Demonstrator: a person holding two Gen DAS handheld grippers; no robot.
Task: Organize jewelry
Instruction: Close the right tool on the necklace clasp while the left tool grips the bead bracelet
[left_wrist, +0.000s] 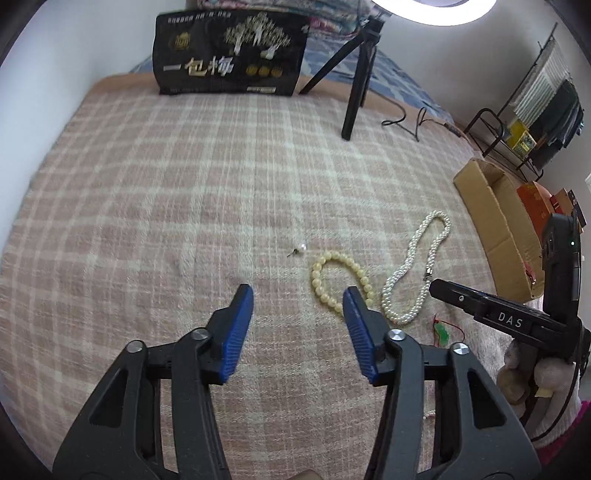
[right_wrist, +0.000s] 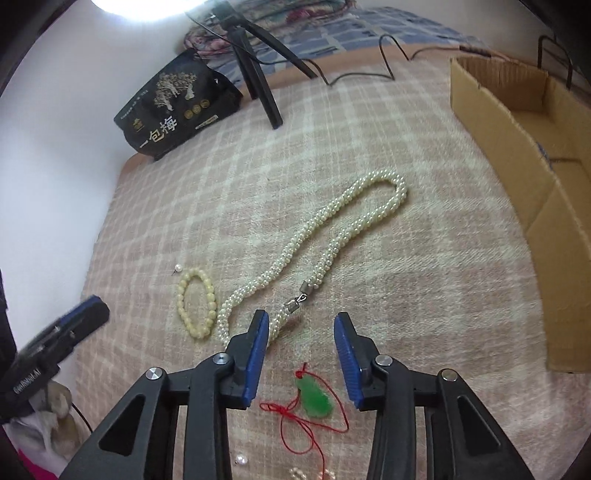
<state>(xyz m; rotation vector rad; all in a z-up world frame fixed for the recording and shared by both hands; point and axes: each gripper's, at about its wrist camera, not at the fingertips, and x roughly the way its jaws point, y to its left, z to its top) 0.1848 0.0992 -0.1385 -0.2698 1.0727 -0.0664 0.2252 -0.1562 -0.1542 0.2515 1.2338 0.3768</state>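
Lying nearest the right gripper (right_wrist: 301, 328), a green carved pendant on a red cord (right_wrist: 315, 397) is seen on the pink-and-cream checked blanket (right_wrist: 424, 258), below and between the blue-padded jaws, which are spread with nothing pinched. A loose white pearl (right_wrist: 241, 460) and a small beaded piece are cut off at the lower edge of that view and cannot be made out fully. Just beyond the right gripper's tips a twisted white seed-pearl necklace with a silver clasp (right_wrist: 314, 236) is laid in a long loop; beside it a round bracelet of pale yellow beads (left_wrist: 334, 275) is partly covered by one blue pad of the left gripper (left_wrist: 298, 295), whose jaws are likewise held apart and empty. A single pearl earring (left_wrist: 301, 248) rests a little farther on. An open brown cardboard box (right_wrist: 517, 147) is set at the blanket's right edge. Farthest back a black snack bag with gold lettering (left_wrist: 229, 59) and a black tripod (left_wrist: 360, 74) are stood, its lamp washed out by glare.
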